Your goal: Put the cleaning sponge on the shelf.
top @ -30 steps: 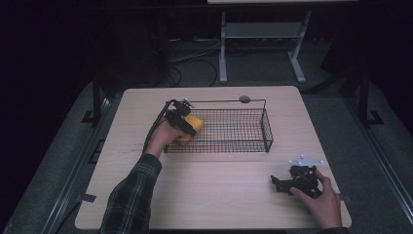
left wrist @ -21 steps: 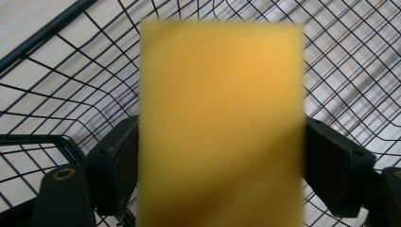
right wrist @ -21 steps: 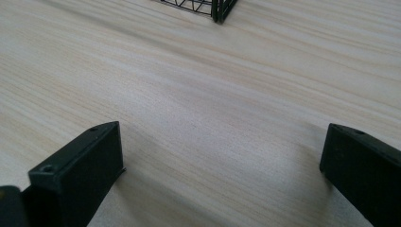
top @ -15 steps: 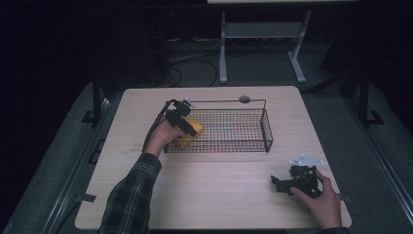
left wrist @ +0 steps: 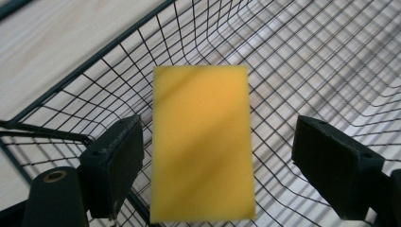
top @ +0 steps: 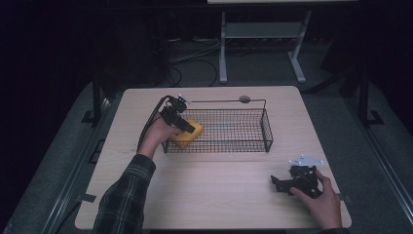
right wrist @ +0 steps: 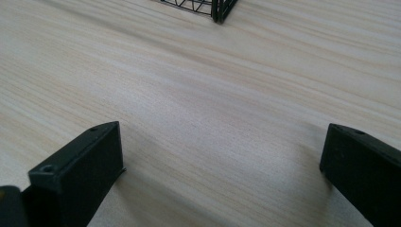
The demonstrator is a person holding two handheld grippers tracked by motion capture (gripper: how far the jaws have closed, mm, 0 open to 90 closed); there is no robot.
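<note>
Looks like the drop-off step: the left gripper (top: 181, 123) hangs over the left end of the wire basket (top: 265, 129), fingers (left wrist: 116, 163) spread wide, the yellow sponge (left wrist: 202, 142) between them but not pinched, apparently lying inside that end. Next I'd lift straight up so nothing snags the wire. The right gripper (top: 292, 183) rests near the worktop's (top: 219, 195) front right corner, fingers spread, empty.
</note>
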